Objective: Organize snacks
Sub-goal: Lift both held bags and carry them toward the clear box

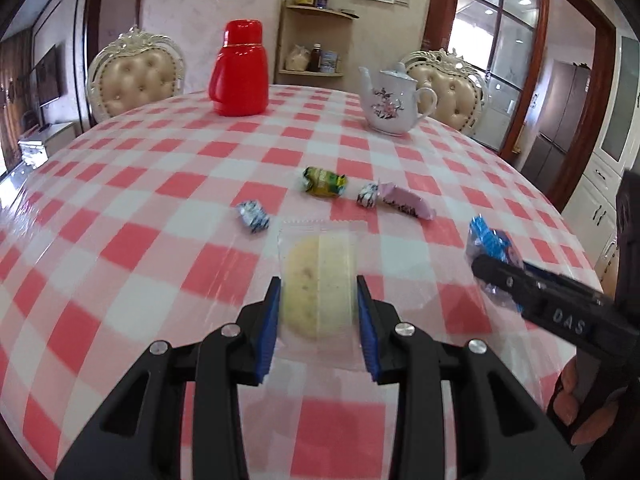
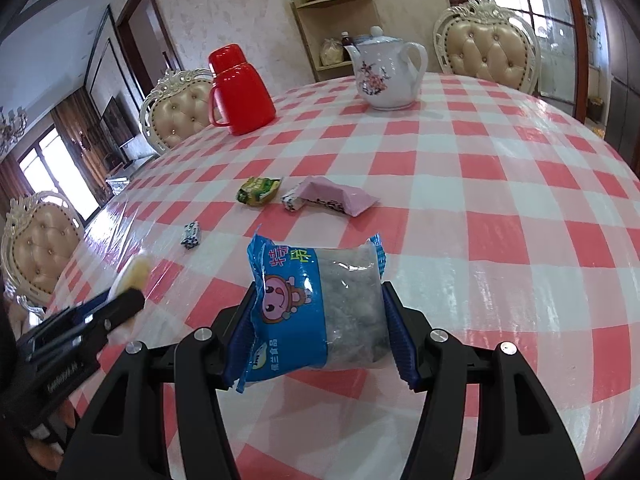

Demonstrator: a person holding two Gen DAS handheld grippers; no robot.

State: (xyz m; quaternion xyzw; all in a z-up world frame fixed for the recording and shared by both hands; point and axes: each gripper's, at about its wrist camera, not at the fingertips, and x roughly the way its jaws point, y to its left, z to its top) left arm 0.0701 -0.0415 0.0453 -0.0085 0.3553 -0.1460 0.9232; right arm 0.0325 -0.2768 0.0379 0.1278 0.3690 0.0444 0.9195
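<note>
Left gripper (image 1: 318,312) clamped on cake (image 1: 320,280), right gripper (image 2: 320,320) clamped on blue packet (image 2: 316,308), its lower end hidden, both angled down at table (image 2: 500,200).

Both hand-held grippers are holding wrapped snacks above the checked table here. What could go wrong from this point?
1. The left hand-held gripper pinches a soft round cake through its clear wrapper; squeezing could dent it.
2. The right hand-held gripper grips the blue packet across its middle; the slick film could slip.
3. The two held snacks hang close together, so the grippers might bump, or knock the small candies lying ahead.
</note>
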